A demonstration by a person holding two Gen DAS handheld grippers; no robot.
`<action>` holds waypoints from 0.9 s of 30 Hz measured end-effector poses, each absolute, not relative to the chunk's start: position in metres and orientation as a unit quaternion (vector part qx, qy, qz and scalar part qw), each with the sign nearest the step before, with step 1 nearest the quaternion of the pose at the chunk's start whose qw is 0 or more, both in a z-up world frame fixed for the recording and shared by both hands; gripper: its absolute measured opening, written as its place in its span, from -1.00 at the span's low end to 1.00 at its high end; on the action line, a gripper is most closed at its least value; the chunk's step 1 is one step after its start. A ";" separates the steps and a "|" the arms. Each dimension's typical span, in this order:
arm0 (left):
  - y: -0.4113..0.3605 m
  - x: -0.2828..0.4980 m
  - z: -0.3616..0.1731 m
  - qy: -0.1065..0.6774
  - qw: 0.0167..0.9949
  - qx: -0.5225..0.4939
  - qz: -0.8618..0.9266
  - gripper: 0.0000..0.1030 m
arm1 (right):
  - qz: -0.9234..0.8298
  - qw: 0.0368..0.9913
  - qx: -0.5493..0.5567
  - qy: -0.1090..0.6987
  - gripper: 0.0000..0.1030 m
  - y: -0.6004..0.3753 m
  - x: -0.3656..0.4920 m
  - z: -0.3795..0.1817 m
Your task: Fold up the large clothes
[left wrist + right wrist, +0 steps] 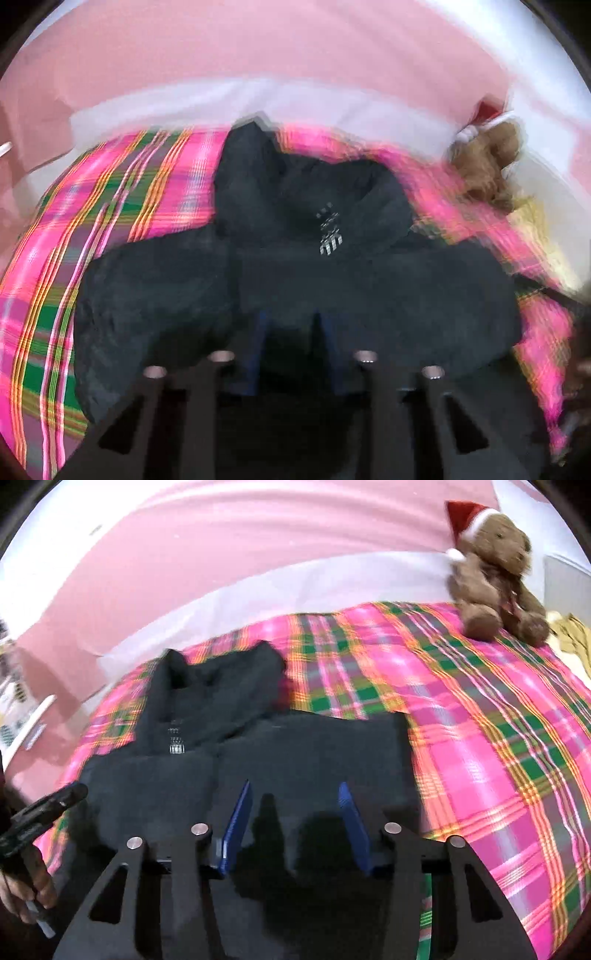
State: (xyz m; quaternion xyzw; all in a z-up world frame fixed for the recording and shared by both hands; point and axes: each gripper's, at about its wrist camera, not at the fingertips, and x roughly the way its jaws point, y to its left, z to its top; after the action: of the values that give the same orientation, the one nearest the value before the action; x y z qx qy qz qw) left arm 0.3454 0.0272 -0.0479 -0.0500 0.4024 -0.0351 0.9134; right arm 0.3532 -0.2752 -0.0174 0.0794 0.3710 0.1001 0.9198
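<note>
A dark hooded garment (332, 280) lies spread on the plaid bed cover (92, 229), hood away from me, with a small white logo (330, 240) below the collar. My left gripper (290, 328) hangs low over its near part. Its blue fingers stand close together with dark cloth filling the narrow gap, and blur hides whether they pinch it. In the right wrist view the garment (314, 753) lies flat, and my right gripper (293, 805) hovers open above its lower half, casting shadows on the cloth. The left gripper (68, 794) shows at the garment's left edge, held by a hand (33, 878).
A brown teddy bear (495, 572) in a red Santa hat sits at the far right corner of the plaid cover (480, 720). Yellow cloth (572, 638) lies beyond it. A white sheet (295, 590) and a pink wall run behind the bed.
</note>
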 end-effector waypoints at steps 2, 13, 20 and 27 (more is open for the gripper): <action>0.033 0.347 -0.071 0.413 0.909 -0.049 -0.024 -0.61 | 0.095 0.914 0.076 0.388 -0.26 -0.277 0.364 -0.031; 0.037 0.337 -0.072 0.410 0.910 -0.052 -0.014 -0.59 | 0.110 0.894 0.052 0.430 -0.28 -0.266 0.382 -0.077; 0.037 0.339 -0.016 0.364 0.928 -0.070 -0.040 -0.59 | 0.093 0.916 0.076 0.382 -0.28 -0.308 0.393 -0.030; 0.031 0.396 -0.070 0.415 0.909 -0.037 -0.014 -0.56 | 0.066 0.895 0.059 0.438 -0.28 -0.304 0.442 -0.072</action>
State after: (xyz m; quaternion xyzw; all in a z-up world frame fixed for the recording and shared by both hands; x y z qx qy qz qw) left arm 0.3962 0.0312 -0.0704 -0.0372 0.4154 -0.0142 0.9088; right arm 0.4421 -0.3045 -0.0717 0.0594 0.4377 0.0659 0.8947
